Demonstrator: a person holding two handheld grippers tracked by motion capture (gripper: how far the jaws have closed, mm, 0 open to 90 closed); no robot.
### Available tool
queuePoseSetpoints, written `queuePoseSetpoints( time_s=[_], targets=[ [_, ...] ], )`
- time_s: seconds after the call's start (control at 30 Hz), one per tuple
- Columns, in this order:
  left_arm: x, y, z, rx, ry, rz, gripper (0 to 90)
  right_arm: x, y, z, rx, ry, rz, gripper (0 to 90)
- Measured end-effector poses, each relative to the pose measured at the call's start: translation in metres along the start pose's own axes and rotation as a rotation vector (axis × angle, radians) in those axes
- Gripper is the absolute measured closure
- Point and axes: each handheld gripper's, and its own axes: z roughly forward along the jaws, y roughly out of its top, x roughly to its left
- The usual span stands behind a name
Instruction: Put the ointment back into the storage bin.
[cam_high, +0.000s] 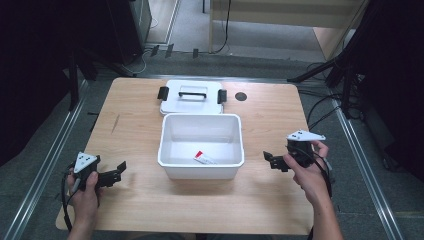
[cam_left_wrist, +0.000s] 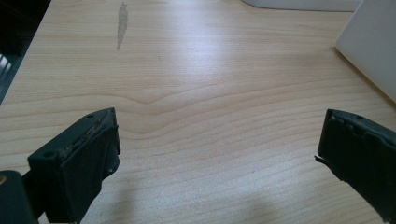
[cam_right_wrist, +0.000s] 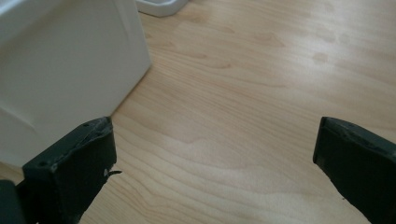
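With both jaws wide, empty: left hand-held gripper (cam_high: 114, 173), right hand-held gripper (cam_high: 274, 161) flank white bin (cam_high: 201, 171); likely fetch lid (cam_high: 192, 106), approach level, grip edges evenly.

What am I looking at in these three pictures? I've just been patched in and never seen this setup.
There is no robot here: a person stands at a wooden table and holds a hand-operated claw in each hand. The wide picture comes from a camera above the table. In it the left claw is at the left and the right claw at the right. The other two pictures come from cameras riding on each claw, looking out between its two black jaws. Both claws are open and hold nothing. In the middle sits an open white plastic box, with a small white and red tube lying inside. Its lid, with a handle and black latches, lies flat behind it.
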Motion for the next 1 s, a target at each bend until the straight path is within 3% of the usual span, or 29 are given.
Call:
queuePoseSetpoints(
  time_s=[0.43,1.0],
  targets=[
    [0.000,0.000,0.000,0.001,0.001,0.000,0.0,-0.022,-0.060,-0.004,-0.044,-0.033,0.082,0.0],
    [0.000,0.000,0.000,-0.001,0.001,0.001,0.0,-0.046,-0.112,-0.026,-0.092,-0.104,0.183,0.0]
  ],
)
